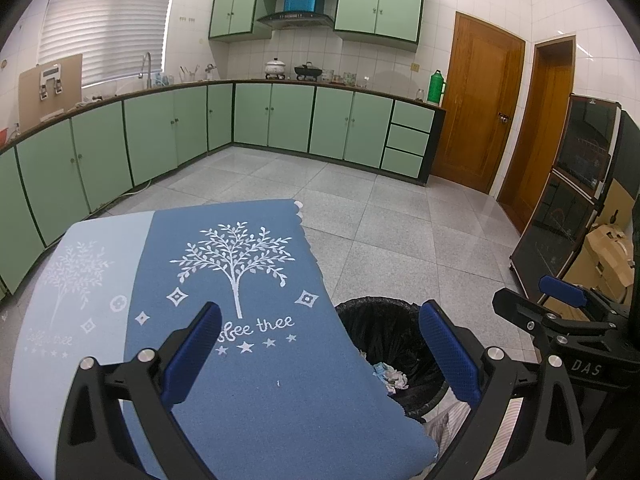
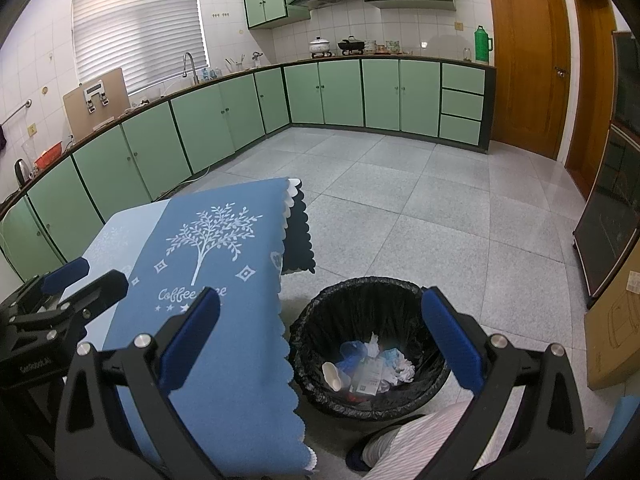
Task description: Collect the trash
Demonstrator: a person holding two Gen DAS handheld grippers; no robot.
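A round bin lined with a black bag (image 2: pixel 360 285) stands on the floor by the table's right edge. Crumpled paper, blue plastic and a white cup lie inside it as trash (image 2: pixel 372 368). My right gripper (image 2: pixel 321 293) hovers over the bin, open, with nothing between its blue pads. My left gripper (image 1: pixel 321 306) is open and empty above the blue tree-print tablecloth (image 1: pixel 248 380). In the left wrist view the bin (image 1: pixel 376 305) is partly hidden by the cloth's edge, and the right gripper (image 1: pixel 560 296) shows at the far right. The left gripper (image 2: pixel 86 280) appears at the left of the right wrist view.
Green cabinets (image 2: pixel 340 92) line the left and far walls. Wooden doors (image 2: pixel 528 60) stand at the back right. A dark glass-fronted cabinet (image 1: pixel 568 208) and cardboard boxes (image 2: pixel 616 328) flank the right side. A person's striped trouser leg (image 2: pixel 416 436) is below the bin. Grey floor tiles (image 2: pixel 400 208) stretch beyond.
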